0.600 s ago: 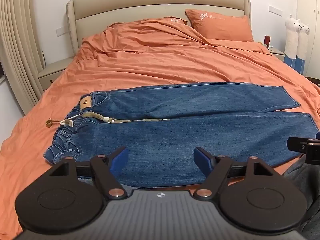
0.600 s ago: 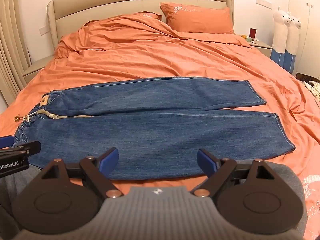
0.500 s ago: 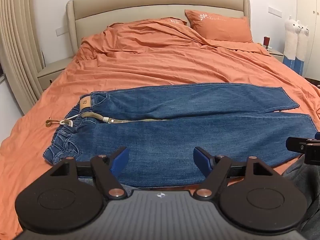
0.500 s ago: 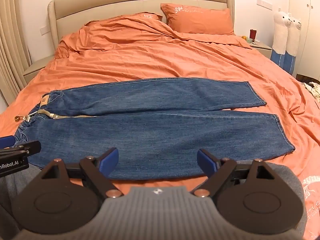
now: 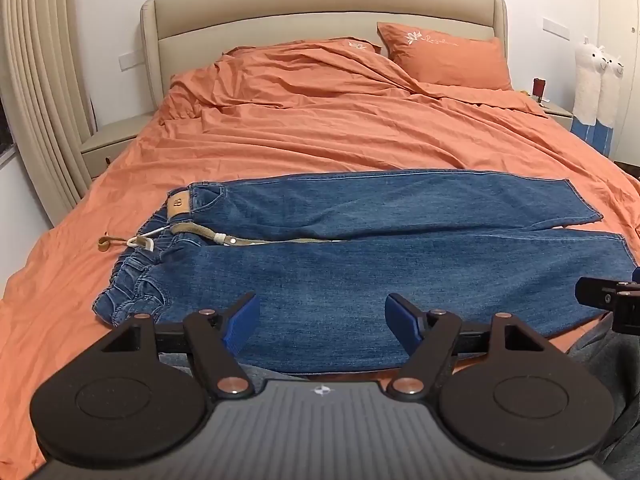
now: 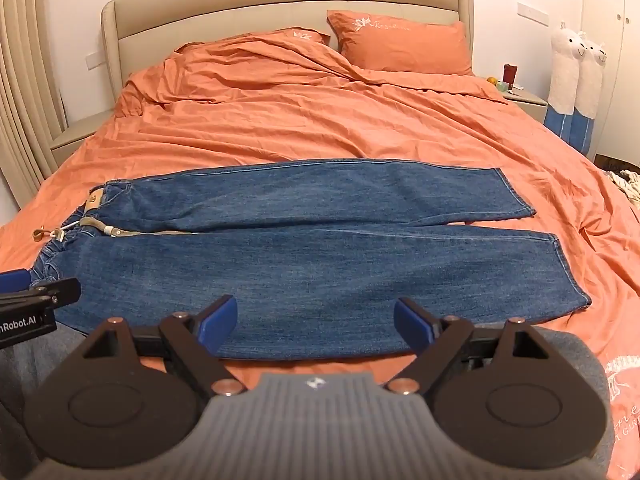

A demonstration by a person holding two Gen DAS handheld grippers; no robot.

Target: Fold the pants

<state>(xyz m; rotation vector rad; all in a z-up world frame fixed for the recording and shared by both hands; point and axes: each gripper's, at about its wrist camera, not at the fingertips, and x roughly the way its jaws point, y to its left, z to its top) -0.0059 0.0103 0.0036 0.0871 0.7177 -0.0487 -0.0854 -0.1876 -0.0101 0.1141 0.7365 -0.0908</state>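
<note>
Orange bed [image 5: 320, 140] carries pants [image 5: 360, 272] flat across mid-frame, legs side by side, ready for folding. I hold left gripper [image 5: 322, 322] and right gripper [image 6: 316, 322] spread apart, empty, at the near hem.

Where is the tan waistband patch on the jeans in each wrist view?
Left wrist: the tan patch sits left of centre, at the jeans' far waist corner.
Right wrist: the tan patch is at far left, same corner.
Shared landmark: the upright orange pillow against the headboard.
</note>
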